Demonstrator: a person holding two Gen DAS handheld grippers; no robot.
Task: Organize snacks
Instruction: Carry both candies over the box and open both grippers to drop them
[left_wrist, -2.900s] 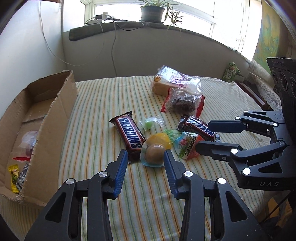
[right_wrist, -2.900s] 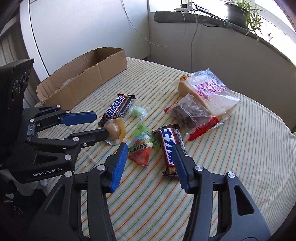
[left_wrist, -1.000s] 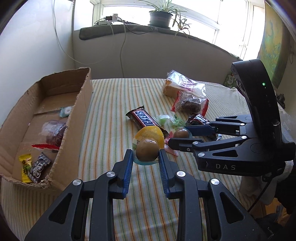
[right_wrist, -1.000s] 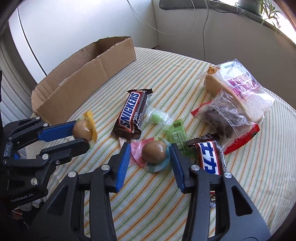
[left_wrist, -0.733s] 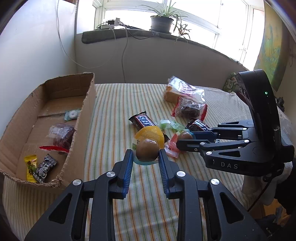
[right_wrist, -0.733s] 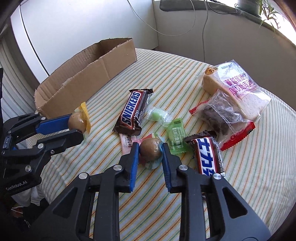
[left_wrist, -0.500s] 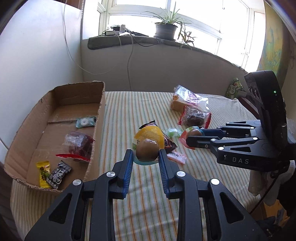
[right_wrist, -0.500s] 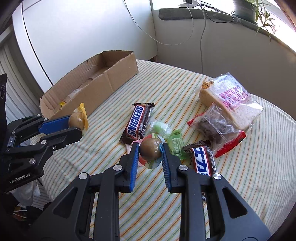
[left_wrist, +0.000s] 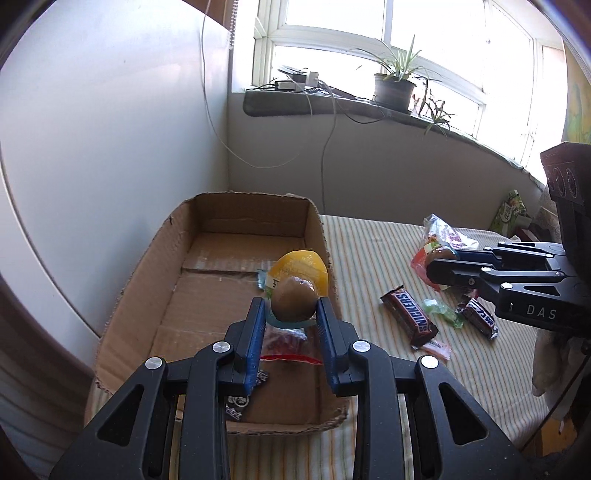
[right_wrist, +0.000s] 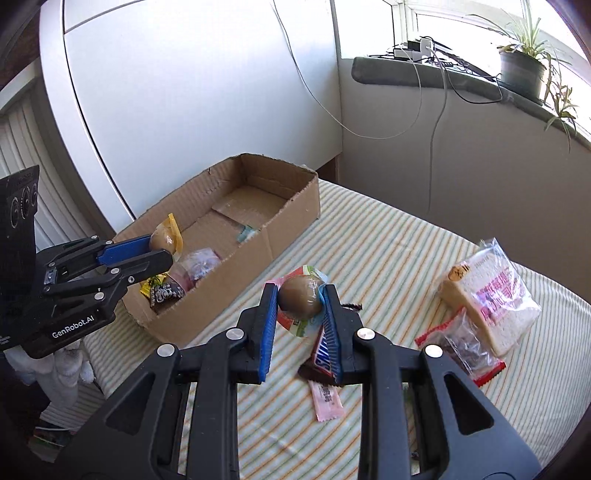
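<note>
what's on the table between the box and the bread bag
In the left wrist view, a Snickers bar and a small green candy lie on the cloth between the box and bread bag.

Open-topped cardboard box, far end bare

Wrapped snacks crowd the box's near end; its far floor lies free. Right of the box, a strip of bare striped table, then the Snickers bar and bread bags block the way.

We count: jelly cups 2 | Snickers bars 2 | cardboard box 1 | bagged sandwich 1 | pink sachet 1 | potted plant 1
</note>
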